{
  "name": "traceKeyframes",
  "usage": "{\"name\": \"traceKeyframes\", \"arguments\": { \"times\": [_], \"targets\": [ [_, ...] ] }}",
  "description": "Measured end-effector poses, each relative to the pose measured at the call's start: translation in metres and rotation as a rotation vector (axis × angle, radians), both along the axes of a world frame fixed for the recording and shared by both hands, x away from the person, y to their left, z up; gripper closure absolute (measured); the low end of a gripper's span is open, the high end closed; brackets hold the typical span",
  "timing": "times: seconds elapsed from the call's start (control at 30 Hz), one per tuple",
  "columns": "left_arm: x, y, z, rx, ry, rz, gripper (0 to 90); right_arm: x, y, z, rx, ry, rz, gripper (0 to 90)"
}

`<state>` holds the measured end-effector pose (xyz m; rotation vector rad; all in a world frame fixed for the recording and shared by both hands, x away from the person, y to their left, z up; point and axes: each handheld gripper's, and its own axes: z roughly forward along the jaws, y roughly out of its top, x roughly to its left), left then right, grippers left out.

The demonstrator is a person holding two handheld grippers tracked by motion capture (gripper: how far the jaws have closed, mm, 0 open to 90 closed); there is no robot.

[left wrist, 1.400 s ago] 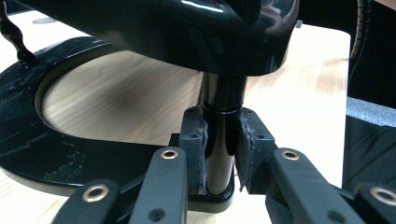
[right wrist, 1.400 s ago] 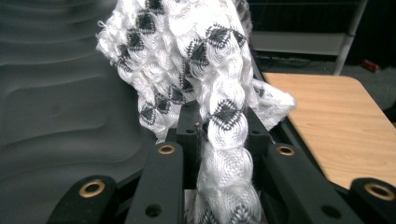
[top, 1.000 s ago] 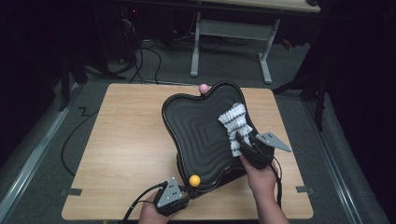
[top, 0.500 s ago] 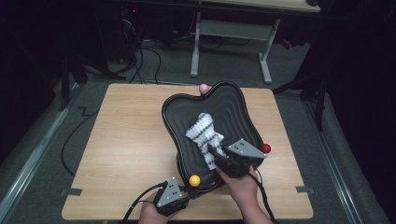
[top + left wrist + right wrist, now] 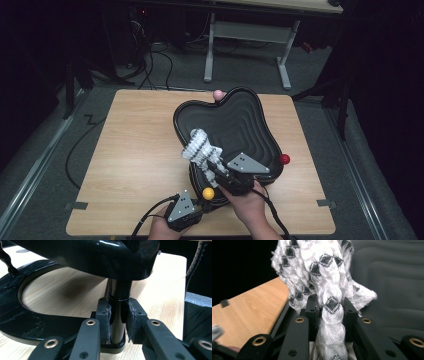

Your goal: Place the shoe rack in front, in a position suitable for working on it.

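Cloth [image 5: 199,148] at tray's [image 5: 250,125] left rim

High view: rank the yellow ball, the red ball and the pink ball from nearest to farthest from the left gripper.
From the left gripper:
1. Yellow ball, just beside it at the tray's near edge.
2. Red ball, off the tray's right edge.
3. Pink ball, at the tray's far rim.
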<state>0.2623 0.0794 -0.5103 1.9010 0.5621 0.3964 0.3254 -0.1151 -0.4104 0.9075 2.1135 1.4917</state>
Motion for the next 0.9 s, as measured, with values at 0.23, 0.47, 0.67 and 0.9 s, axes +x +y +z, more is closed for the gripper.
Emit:
{"name": "traceKeyframes", "arguments": {
  "times": [0.23,0.47,0.67,0.9],
  "targets": [
    [0.0,0.0,0.0,0.0,0.001,-0.002,74.4,0.017,-0.027,0.003,0.023,0.012,-0.093,73.9],
    [0.0,0.0,0.0,0.0,0.0,-0.002,74.4,0.04,-0.068,0.005,0.046,0.028,-0.244,73.9],
    [0.0,0.0,0.0,0.002,0.0,-0.004,74.4,0.054,-0.093,0.007,0.041,0.041,-0.35,73.8],
    [0.0,-0.001,0.0,0.002,-0.001,-0.007,74.4,0.057,-0.103,0.008,-0.021,0.027,-0.444,74.9]
  ]
}}
